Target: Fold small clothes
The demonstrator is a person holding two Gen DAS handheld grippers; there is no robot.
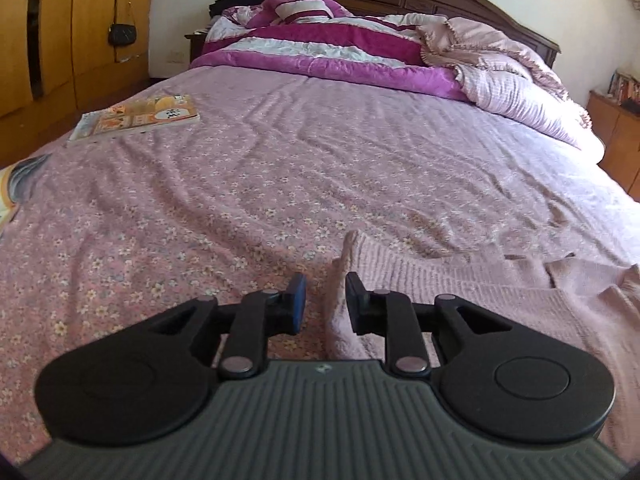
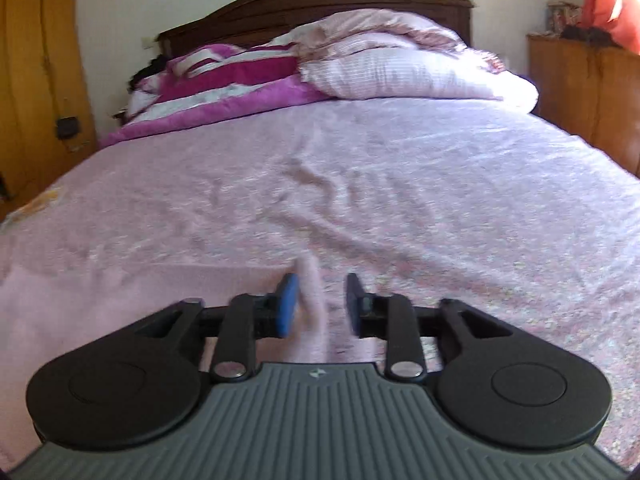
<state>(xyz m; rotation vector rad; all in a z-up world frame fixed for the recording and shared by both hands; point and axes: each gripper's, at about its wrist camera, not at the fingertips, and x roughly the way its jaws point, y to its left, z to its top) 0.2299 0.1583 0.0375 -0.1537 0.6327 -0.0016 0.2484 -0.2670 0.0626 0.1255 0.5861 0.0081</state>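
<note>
A pale pink knitted garment [image 1: 460, 292] lies spread on the flowered pink bedsheet [image 1: 240, 200], at the near right in the left wrist view. My left gripper [image 1: 322, 300] is open, its jaws on either side of the garment's raised left edge. In the right wrist view the same garment [image 2: 120, 300] lies at the near left. My right gripper [image 2: 320, 304] is open with the garment's right edge standing up between the jaws, close to the left fingertip [image 2: 288, 300]. Neither gripper pinches the cloth.
A book [image 1: 140, 118] lies on the bed at the far left. A purple and white quilt [image 1: 320, 48] and a pink pillow [image 2: 400, 68] are piled at the headboard. Wooden wardrobes [image 1: 60, 32] stand left, a cabinet [image 2: 580, 92] right.
</note>
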